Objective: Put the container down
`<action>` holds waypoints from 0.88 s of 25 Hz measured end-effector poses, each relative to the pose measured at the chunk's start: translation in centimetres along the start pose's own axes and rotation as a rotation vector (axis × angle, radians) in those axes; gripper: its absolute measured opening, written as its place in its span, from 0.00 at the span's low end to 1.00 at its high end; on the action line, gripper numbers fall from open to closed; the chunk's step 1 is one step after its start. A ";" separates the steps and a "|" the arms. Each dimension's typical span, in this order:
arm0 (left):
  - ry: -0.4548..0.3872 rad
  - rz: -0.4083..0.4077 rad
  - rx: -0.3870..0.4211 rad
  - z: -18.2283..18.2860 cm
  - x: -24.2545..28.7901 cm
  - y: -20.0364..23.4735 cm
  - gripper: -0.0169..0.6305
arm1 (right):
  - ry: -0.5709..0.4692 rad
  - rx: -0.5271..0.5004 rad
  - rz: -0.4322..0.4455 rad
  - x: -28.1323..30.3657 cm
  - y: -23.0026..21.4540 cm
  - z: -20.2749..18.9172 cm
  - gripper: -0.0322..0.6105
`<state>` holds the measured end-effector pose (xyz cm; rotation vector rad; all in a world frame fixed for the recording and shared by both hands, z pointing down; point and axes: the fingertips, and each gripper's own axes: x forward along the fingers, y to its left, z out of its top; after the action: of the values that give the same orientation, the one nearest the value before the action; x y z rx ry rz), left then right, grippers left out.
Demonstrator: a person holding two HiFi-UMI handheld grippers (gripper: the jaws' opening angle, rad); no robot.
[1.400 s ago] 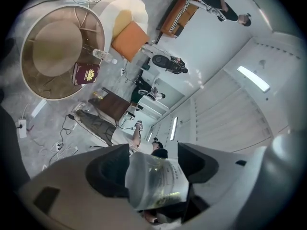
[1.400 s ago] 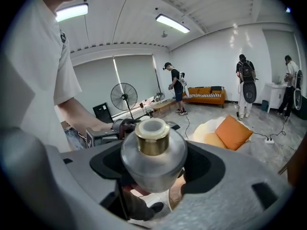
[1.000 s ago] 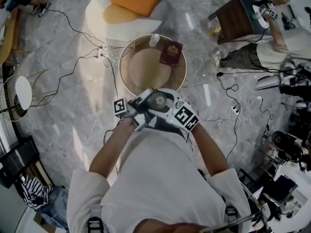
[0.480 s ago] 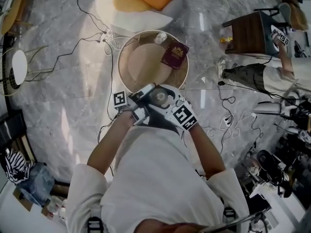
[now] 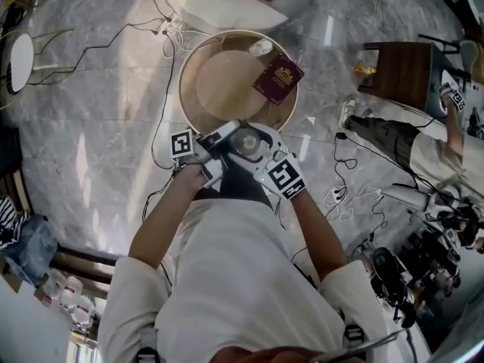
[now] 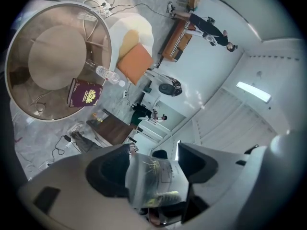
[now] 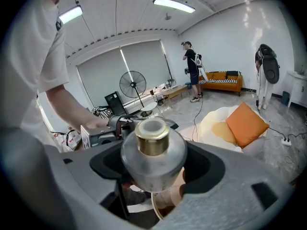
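A silver metal container (image 7: 153,152) with a gold neck sits between the jaws of my right gripper (image 7: 154,163), which is shut on it. In the head view the container's round top (image 5: 246,144) shows where both grippers meet, just over the near rim of a round table (image 5: 198,63). My left gripper (image 6: 154,170) is shut on a clear plastic packet (image 6: 156,178) with yellow-green print. The left gripper (image 5: 218,148) and right gripper (image 5: 261,157) are held close together in front of the person's chest.
On the round table lie a maroon passport (image 5: 277,79) and a clear plastic bottle (image 5: 259,48). A white beanbag with an orange cushion (image 7: 247,123) stands beyond it. Cables (image 5: 348,195) run over the marble floor. A wooden side table (image 5: 404,70) and a seated person (image 5: 423,150) are at the right.
The head view has swung, so the round table sits higher and left in the picture. Both grippers stay together at its near rim with the same holds.
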<state>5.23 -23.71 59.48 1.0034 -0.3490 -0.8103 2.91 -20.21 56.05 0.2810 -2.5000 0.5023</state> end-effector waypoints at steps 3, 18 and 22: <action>-0.040 0.004 -0.004 1.8 0.0 1.4 0.47 | 0.010 0.004 0.018 1.2 -1.3 -1.2 0.58; -0.138 0.036 0.015 8.4 0.1 8.5 0.47 | 0.047 0.047 0.044 6.7 -8.1 -8.0 0.58; -0.180 0.051 0.019 10.3 -0.3 10.8 0.47 | 0.064 0.058 0.034 8.2 -10.1 -10.3 0.58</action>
<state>3.54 -26.68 74.06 0.9379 -0.5354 -0.8541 4.32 -25.91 71.56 0.2415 -2.4351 0.5889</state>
